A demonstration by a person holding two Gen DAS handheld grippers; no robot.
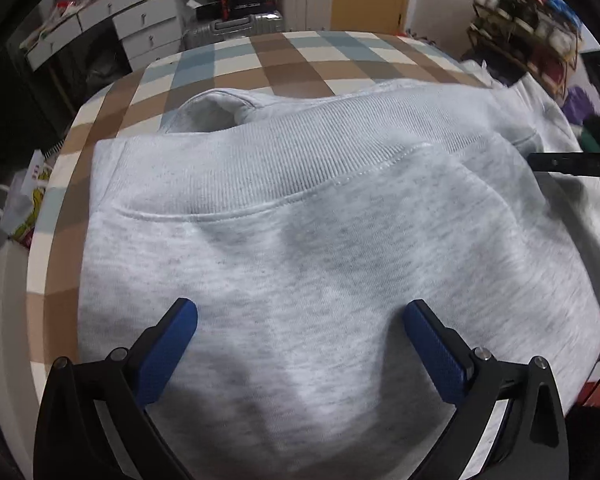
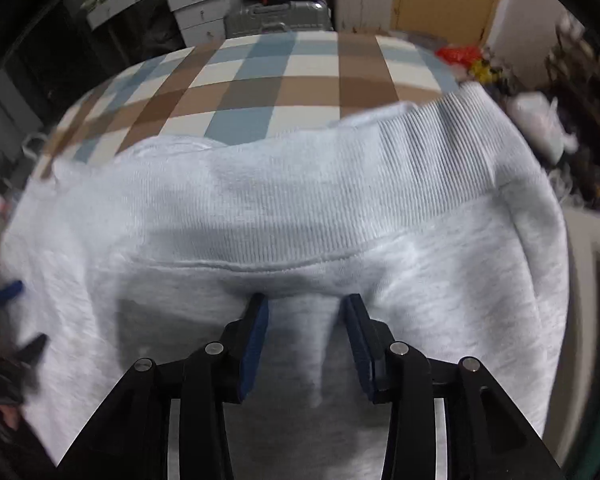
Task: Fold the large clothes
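A light grey sweatshirt (image 1: 300, 220) lies spread over a checked cloth surface (image 1: 260, 56), its ribbed hem band (image 1: 300, 152) folded across the top. My left gripper (image 1: 300, 312) hovers over the body of the garment, open wide with only flat fabric under it. In the right wrist view the sweatshirt (image 2: 220, 208) fills the frame, and my right gripper (image 2: 306, 308) sits just below the ribbed band (image 2: 420, 160), its blue pads (image 2: 256, 328) narrowed on a raised ridge of fabric. The left gripper's fingertips (image 2: 8, 290) show blurred at that view's left edge.
The checked surface (image 2: 280, 80) ends in rounded edges at the left and far sides. Beyond it stand white drawers (image 1: 140, 20), a silver suitcase (image 1: 236, 26) and a cluttered shelf rack (image 1: 528, 28). A plastic bag (image 1: 24, 208) sits on the floor at left.
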